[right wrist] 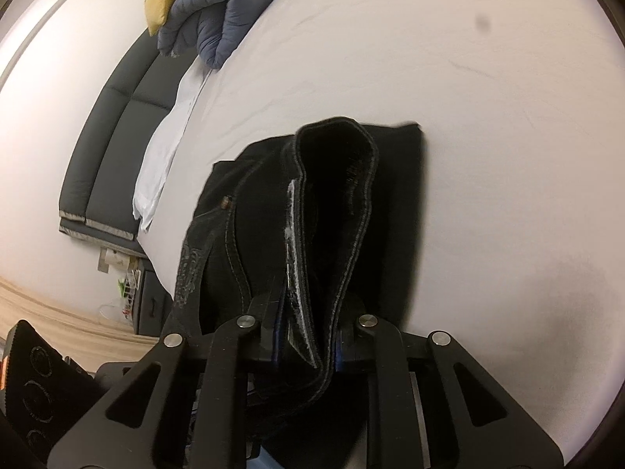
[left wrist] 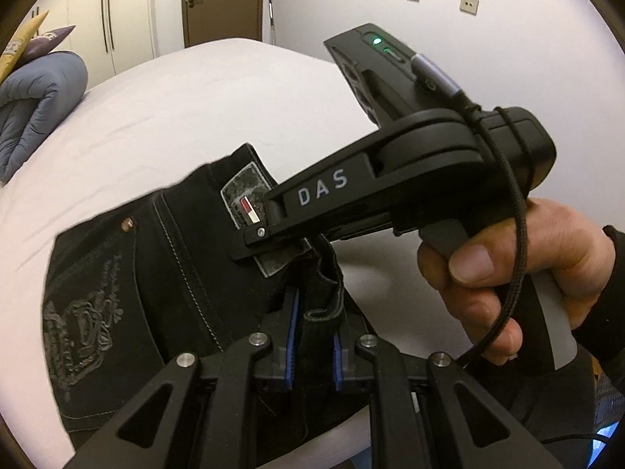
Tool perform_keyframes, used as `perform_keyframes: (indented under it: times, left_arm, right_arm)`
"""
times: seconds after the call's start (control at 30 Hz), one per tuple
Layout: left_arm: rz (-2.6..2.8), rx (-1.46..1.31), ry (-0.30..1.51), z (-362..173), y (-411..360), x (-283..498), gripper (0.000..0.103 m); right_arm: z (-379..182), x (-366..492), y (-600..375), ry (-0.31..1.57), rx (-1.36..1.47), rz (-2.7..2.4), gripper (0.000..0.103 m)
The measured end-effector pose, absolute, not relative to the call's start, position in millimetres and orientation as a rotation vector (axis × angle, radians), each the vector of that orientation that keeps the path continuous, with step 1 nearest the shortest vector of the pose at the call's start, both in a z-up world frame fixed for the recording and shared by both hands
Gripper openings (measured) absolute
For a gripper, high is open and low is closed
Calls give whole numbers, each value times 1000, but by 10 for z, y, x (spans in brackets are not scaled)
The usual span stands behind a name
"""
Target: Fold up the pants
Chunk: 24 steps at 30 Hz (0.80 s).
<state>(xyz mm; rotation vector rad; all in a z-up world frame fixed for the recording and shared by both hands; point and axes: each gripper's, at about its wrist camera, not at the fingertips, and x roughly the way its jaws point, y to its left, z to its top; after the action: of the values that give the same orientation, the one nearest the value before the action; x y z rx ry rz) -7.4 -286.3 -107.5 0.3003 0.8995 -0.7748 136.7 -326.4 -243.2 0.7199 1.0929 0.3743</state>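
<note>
The black pants (left wrist: 164, 273) lie bunched on the white bed (left wrist: 218, 90), waistband end nearest both grippers, likely so the top edge can be carried as one line for the fold. The left gripper (left wrist: 315, 336) has its blue pads (left wrist: 292, 312) pressed on a thick fold of the waistband between them. The right gripper (right wrist: 308, 336) pinches the waistband too, with the grey label patch (right wrist: 293, 234) running forward from between its fingers; in the left view its body crosses just ahead of the left fingers, a hand (left wrist: 519, 273) around its handle. Beyond the fingers, well apart, a blue duvet (right wrist: 218, 11) sits at the bed's far edge.
</note>
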Motion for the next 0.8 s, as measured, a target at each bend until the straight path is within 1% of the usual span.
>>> perform_keyframes:
  times: [0.07, 0.1, 0.13, 0.17, 0.2, 0.23, 0.27, 0.3, 0.37, 0.47, 0.53, 0.57, 0.6, 0.63, 0.67, 0.7, 0.73, 0.77, 0.8]
  left_arm:
    - [-789, 307, 905, -1141, -2894, -67, 18]
    - [-798, 305, 910, -1156, -2897, -37, 23]
    - [-809, 300, 911, -1150, -2891, -38, 26]
    - [-827, 282, 918, -1110, -2857, -30, 34]
    - [-843, 262, 930, -1070, -2814, -31, 46]
    - [-858, 231, 944, -1003, -2733, -16, 53]
    - [-859, 196, 945, -912, -2615, 4, 65]
    - [-856, 165, 933, -809, -2476, 19, 73]
    - [-839, 132, 898, -612, -2174, 67, 79]
    - [-752, 103, 861, -450, -1717, 249, 79]
    - [-683, 87, 844, -428, -1473, 423, 78]
    - [-657, 78, 845, -455, -1371, 514, 72]
    - [-633, 61, 856, -502, -1277, 624, 59]
    - [-617, 47, 865, -535, -1217, 740, 55]
    - [-609, 44, 868, -587, -1197, 832, 52]
    - [-610, 51, 878, -679, -1223, 810, 50]
    - [-610, 55, 904, -815, -1285, 886, 46]
    - [-603, 50, 953, -971, -1316, 972, 34]
    - [-594, 40, 1013, -1138, -1340, 1070, 21]
  right_arm:
    - [-2511, 1288, -3338, 1077, 764, 370, 17]
    - [-2551, 1261, -3376, 1070, 787, 373, 17]
    - [-2600, 1227, -3432, 1059, 820, 381, 17]
    - [-2635, 1201, -3467, 1049, 849, 390, 17]
    - [-2660, 1160, -3515, 1036, 877, 388, 18]
    - [-2664, 1134, -3542, 1028, 887, 381, 18]
    - [-2648, 1100, -3576, 1021, 891, 367, 20]
    - [-2629, 1071, -3608, 1016, 893, 348, 21]
    - [-2528, 986, -3689, 1010, 892, 304, 23]
    - [-2241, 892, -3785, 974, 830, 199, 25]
    - [-2001, 855, -3740, 910, 830, 263, 26]
    - [-1910, 849, -3663, 885, 821, 308, 26]
    - [-1837, 853, -3539, 880, 794, 353, 26]
    - [-1816, 862, -3410, 899, 759, 380, 26]
    - [-1861, 874, -3288, 935, 720, 391, 26]
    - [-2016, 895, -3142, 1012, 675, 384, 26]
    - [-2193, 902, -3065, 1082, 642, 357, 26]
    - [-2370, 891, -3013, 1138, 591, 316, 21]
    - [-2467, 807, -3007, 1084, 562, 318, 20]
